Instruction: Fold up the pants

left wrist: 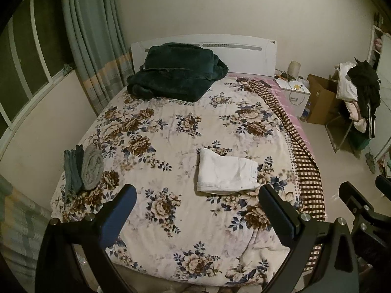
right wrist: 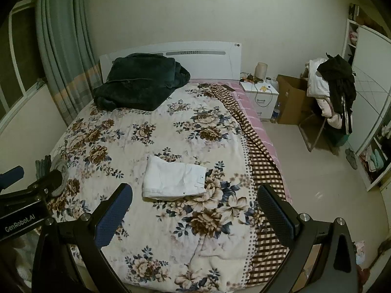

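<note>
White pants [left wrist: 226, 172] lie folded into a compact rectangle on the floral quilt [left wrist: 171, 134], near the middle of the bed; they also show in the right wrist view [right wrist: 173, 178]. My left gripper [left wrist: 198, 190] is open and empty, held above the foot of the bed, short of the pants. My right gripper [right wrist: 195, 190] is open and empty, to the right of the left one, also back from the pants. The left gripper shows at the left edge of the right wrist view [right wrist: 31, 173].
A dark green blanket [left wrist: 176, 73] is piled at the headboard. Grey and blue folded garments [left wrist: 83, 168] lie at the bed's left edge. A checked blanket [left wrist: 300, 146] runs along the right side. A nightstand [left wrist: 292, 92], cardboard box [left wrist: 320, 97] and clothes-laden chair [left wrist: 356, 100] stand right.
</note>
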Tool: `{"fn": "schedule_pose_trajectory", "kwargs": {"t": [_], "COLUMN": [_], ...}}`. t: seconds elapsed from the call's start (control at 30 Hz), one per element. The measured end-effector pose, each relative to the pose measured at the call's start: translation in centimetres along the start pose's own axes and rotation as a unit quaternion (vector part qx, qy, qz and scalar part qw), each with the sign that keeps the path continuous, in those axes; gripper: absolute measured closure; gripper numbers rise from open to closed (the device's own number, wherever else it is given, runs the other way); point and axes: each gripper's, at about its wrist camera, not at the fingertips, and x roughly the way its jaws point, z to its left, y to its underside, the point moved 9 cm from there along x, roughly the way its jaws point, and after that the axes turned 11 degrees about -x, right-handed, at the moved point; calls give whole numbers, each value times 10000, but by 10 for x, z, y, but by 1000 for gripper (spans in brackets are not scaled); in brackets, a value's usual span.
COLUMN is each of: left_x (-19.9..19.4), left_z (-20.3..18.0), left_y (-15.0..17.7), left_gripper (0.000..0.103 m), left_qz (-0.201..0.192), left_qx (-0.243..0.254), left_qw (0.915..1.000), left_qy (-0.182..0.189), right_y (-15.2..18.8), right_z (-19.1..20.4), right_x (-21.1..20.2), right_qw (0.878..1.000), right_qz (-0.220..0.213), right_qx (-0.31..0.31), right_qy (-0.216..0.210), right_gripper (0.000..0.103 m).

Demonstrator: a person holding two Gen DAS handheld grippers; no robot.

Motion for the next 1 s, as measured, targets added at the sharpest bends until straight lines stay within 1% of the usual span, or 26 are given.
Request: {"fn": "schedule_pose_trajectory", "kwargs": {"t": [0.23, 0.7, 1.0], "left_x": [-1, -2, -1], "left_z": [-1, -2, -2], "left_y": [2, 1, -1], "left_gripper": [1, 1, 1], "left_qz": [-4, 24, 29], "left_qx": [28, 44, 43], "left_qw": [10000, 10000, 10000], "left_qy": [-11, -22, -1], "right_y": [9, 12, 20], "right_z": [-5, -5, -6], "right_x": [1, 1, 5], "right_qw": [10000, 10000, 9999], "right_qz": [43, 73, 108], "right_qx": [51, 60, 13], "right_qy": [1, -1, -60], "right_gripper": [0, 0, 0]}}
